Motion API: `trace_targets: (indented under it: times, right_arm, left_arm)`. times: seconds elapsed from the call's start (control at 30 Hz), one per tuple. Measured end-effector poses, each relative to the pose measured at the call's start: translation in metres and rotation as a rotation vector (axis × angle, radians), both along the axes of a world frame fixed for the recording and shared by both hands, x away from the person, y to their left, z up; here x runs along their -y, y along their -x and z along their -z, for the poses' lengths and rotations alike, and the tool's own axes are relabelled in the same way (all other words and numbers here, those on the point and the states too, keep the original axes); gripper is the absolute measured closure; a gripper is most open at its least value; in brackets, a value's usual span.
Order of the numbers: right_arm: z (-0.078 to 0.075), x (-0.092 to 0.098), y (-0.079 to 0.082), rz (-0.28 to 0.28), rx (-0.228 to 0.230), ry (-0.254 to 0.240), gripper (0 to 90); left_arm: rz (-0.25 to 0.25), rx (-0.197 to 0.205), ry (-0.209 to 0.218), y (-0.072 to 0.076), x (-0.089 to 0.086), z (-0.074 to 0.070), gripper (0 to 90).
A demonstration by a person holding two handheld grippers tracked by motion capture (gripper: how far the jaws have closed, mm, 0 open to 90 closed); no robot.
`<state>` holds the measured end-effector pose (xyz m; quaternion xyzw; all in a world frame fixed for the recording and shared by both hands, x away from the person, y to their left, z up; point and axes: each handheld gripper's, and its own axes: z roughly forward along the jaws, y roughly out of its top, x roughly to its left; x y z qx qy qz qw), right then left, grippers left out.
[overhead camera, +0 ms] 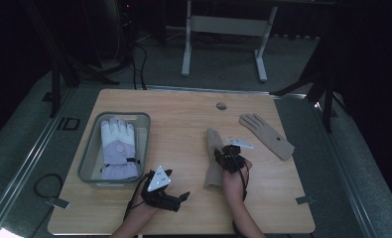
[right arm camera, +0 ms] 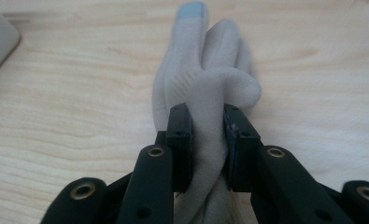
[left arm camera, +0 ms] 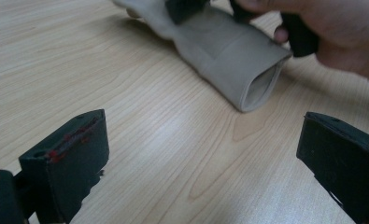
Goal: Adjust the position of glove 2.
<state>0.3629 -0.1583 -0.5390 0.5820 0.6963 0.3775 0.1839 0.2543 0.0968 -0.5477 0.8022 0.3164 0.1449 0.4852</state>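
A beige glove [overhead camera: 213, 163] lies lengthwise on the wooden table [overhead camera: 183, 114], fingers away from me, its open cuff [left arm camera: 261, 86] toward the near edge. My right gripper [overhead camera: 227, 154] is shut on the glove's bunched middle [right arm camera: 205, 135]; the fabric is pinched between both pads. A second beige glove [overhead camera: 266, 135] lies flat at the right. My left gripper [overhead camera: 183, 197] rests near the front edge, left of the held glove, jaws wide open with bare wood between the pads [left arm camera: 70, 154].
A clear bin [overhead camera: 92, 148] at the left holds a white and lilac padded glove [overhead camera: 118, 148]. A small round disc [overhead camera: 221, 105] sits near the far edge. A white desk frame [overhead camera: 223, 29] stands beyond the table.
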Motion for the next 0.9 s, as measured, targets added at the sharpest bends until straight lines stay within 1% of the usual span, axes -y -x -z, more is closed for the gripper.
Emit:
trace_targets:
  times: [0.07, 0.1, 0.13, 0.23, 0.27, 0.3, 0.33, 0.37, 0.4, 0.43, 0.47, 0.5, 0.6, 0.63, 0.67, 0.77, 0.8, 0.83, 0.87, 0.9]
  right_arm:
    - [0.006, -0.002, -0.001, -0.002, -0.005, 0.016, 73.8]
    - [0.006, -0.002, -0.001, -0.002, -0.005, 0.016, 73.8]
    - [0.011, -0.002, -0.002, -0.001, -0.014, 0.014, 72.6]
    - [0.013, -0.004, -0.002, -0.005, -0.01, 0.023, 70.7]
    - [0.015, -0.006, -0.003, -0.032, -0.011, 0.038, 65.4]
    - [0.015, -0.006, -0.003, -0.032, -0.011, 0.038, 65.4]
    - [0.016, -0.007, -0.004, -0.062, 0.002, 0.057, 61.9]
    - [0.016, -0.007, -0.004, -0.062, 0.002, 0.057, 61.9]
    - [0.016, -0.008, -0.004, -0.077, 0.008, 0.057, 56.9]
    - [0.017, -0.008, -0.004, -0.106, 0.013, 0.062, 53.3]
    - [0.019, -0.012, -0.004, -0.131, 0.031, 0.102, 50.7]
    - [0.019, -0.013, -0.004, -0.153, 0.038, 0.118, 48.4]
    - [0.019, -0.016, -0.004, -0.169, 0.046, 0.142, 47.2]
    - [0.019, -0.016, -0.004, -0.169, 0.046, 0.142, 47.2]
    - [0.019, -0.015, -0.005, -0.198, 0.05, 0.136, 46.3]
    - [0.015, -0.012, -0.005, -0.203, 0.049, 0.125, 46.3]
    - [0.012, -0.01, -0.005, -0.202, 0.052, 0.116, 46.5]
    - [0.005, -0.004, -0.005, -0.201, 0.055, 0.079, 47.1]
    - [0.0, -0.001, -0.005, -0.206, 0.06, 0.069, 47.1]
    - [0.0, -0.001, -0.005, -0.206, 0.06, 0.069, 47.1]
  left_arm:
    - [0.003, 0.001, 0.0, 0.0, 0.0, 0.0, 2.5]
    - [0.003, 0.001, 0.0, 0.0, 0.0, 0.0, 2.5]
    - [0.004, 0.0, -0.002, 0.0, 0.0, 0.0, 2.5]
    - [0.007, -0.001, -0.001, 0.0, 0.0, 0.0, 2.5]
    - [0.009, -0.001, -0.002, 0.001, 0.001, 0.0, 2.5]
    - [0.009, -0.001, -0.002, 0.001, 0.001, 0.0, 2.5]
    - [0.009, 0.0, 0.0, 0.001, 0.001, 0.0, 2.5]
    - [0.009, 0.0, 0.0, 0.001, 0.001, 0.0, 2.5]
    - [0.009, 0.0, -0.001, 0.001, 0.001, 0.0, 2.5]
    - [0.009, 0.001, 0.0, 0.001, 0.001, 0.0, 2.5]
    - [0.008, 0.0, 0.0, 0.001, 0.001, 0.0, 2.5]
    - [0.008, 0.0, 0.0, 0.001, 0.001, 0.0, 2.5]
    - [0.008, 0.0, 0.0, 0.001, 0.002, 0.001, 2.5]
    - [0.008, 0.0, 0.0, 0.001, 0.002, 0.001, 2.5]
    - [0.011, 0.0, -0.001, 0.002, 0.002, 0.001, 2.5]
    - [0.012, -0.002, 0.002, 0.002, 0.002, 0.002, 2.5]
    - [0.012, -0.001, 0.003, 0.001, 0.002, 0.002, 2.5]
    - [0.013, -0.002, 0.003, 0.001, 0.002, 0.002, 2.5]
    - [0.016, -0.004, 0.002, 0.001, 0.002, 0.003, 2.5]
    - [0.016, -0.004, 0.002, 0.001, 0.002, 0.003, 2.5]
